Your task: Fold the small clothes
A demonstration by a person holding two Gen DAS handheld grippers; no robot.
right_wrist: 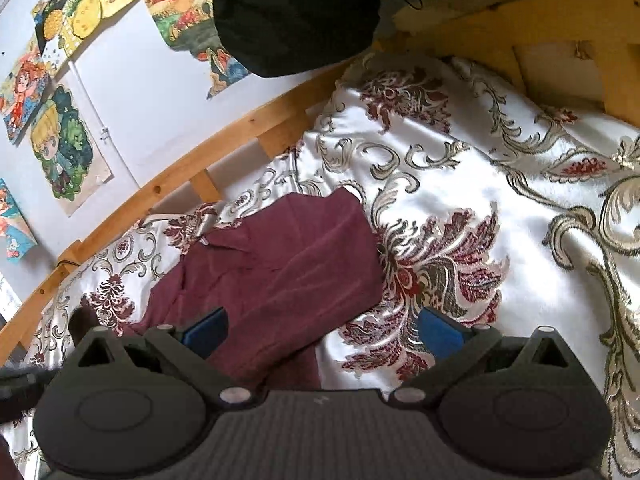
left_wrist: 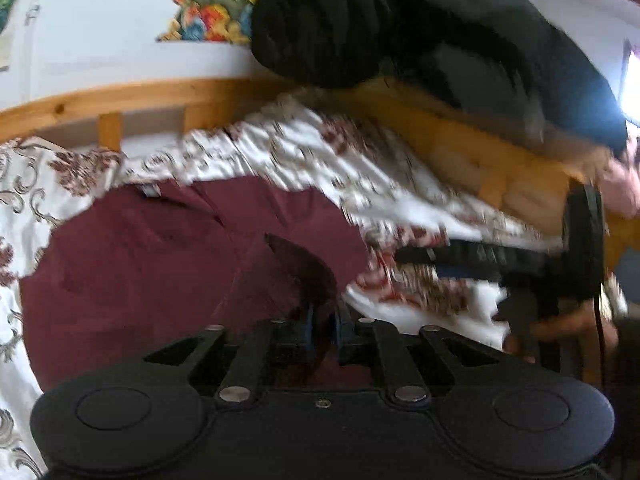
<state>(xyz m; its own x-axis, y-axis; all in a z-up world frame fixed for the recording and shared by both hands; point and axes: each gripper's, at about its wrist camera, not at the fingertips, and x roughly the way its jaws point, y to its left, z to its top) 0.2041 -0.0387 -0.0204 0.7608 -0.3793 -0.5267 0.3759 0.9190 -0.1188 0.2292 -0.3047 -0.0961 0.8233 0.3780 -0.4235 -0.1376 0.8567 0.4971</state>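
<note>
A maroon garment (left_wrist: 140,264) (right_wrist: 280,264) lies partly folded on a white bedspread (right_wrist: 500,184) with red and gold scrolls. In the blurred left wrist view my left gripper (left_wrist: 324,320) hangs low over the garment. Its blue pads stand a narrow gap apart, and a raised fold of the cloth (left_wrist: 300,264) peaks right at their tips. My right gripper (right_wrist: 322,332) is wide open above the garment's near right edge, with nothing between its blue pads (right_wrist: 208,332). It also shows from the side as the right gripper (left_wrist: 404,258), over the bedspread to the garment's right.
A wooden bed rail (left_wrist: 120,96) (right_wrist: 160,188) runs along the far side, with a wooden headboard (right_wrist: 560,32) at the right. Cartoon posters (right_wrist: 60,148) hang on the white wall. A person's black sleeve (left_wrist: 360,20) (right_wrist: 292,12) hangs overhead.
</note>
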